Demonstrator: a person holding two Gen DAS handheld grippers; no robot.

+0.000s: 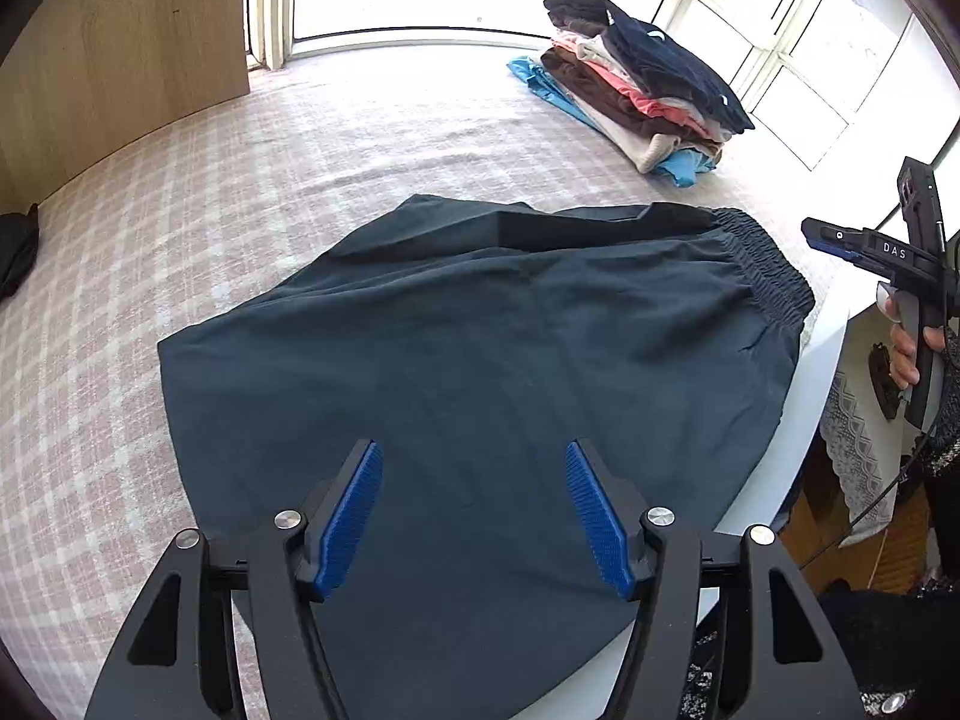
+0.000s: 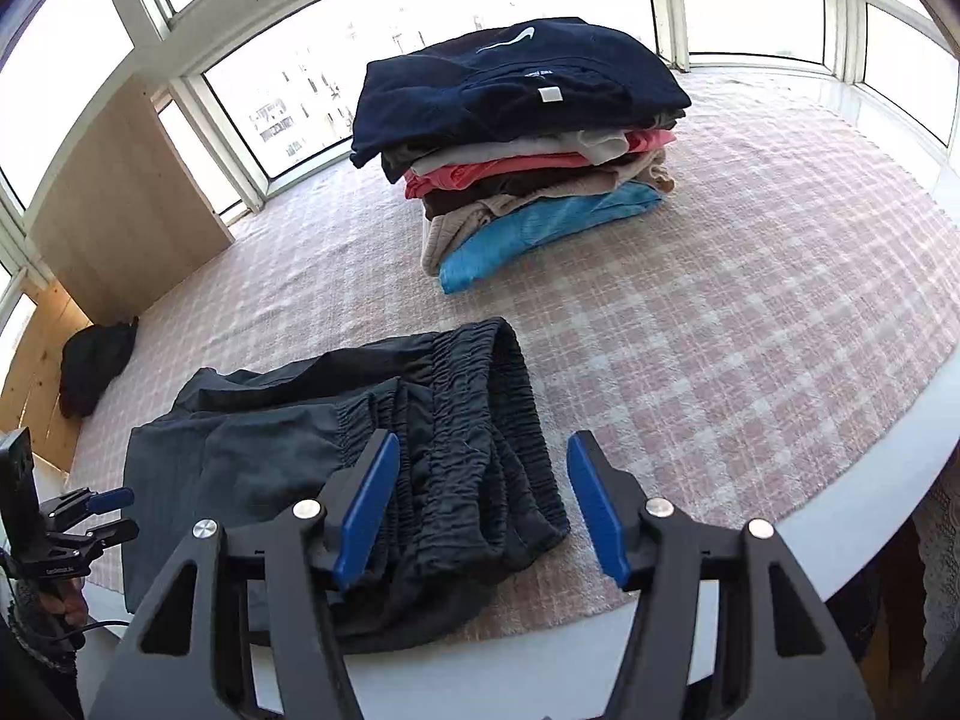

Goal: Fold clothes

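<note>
Dark navy shorts lie spread flat on the pink checked cover, their elastic waistband toward the right edge. In the right wrist view the shorts lie at lower left with the gathered waistband nearest. My left gripper is open and empty, hovering over the shorts' leg end. My right gripper is open and empty, just above the waistband. The right gripper also shows in the left wrist view, off the bed's right edge. The left gripper shows in the right wrist view at far left.
A stack of folded clothes, navy on top, stands at the back; it also shows in the right wrist view. A dark garment lies by the wooden panel. Windows ring the bed. The white bed edge curves at right.
</note>
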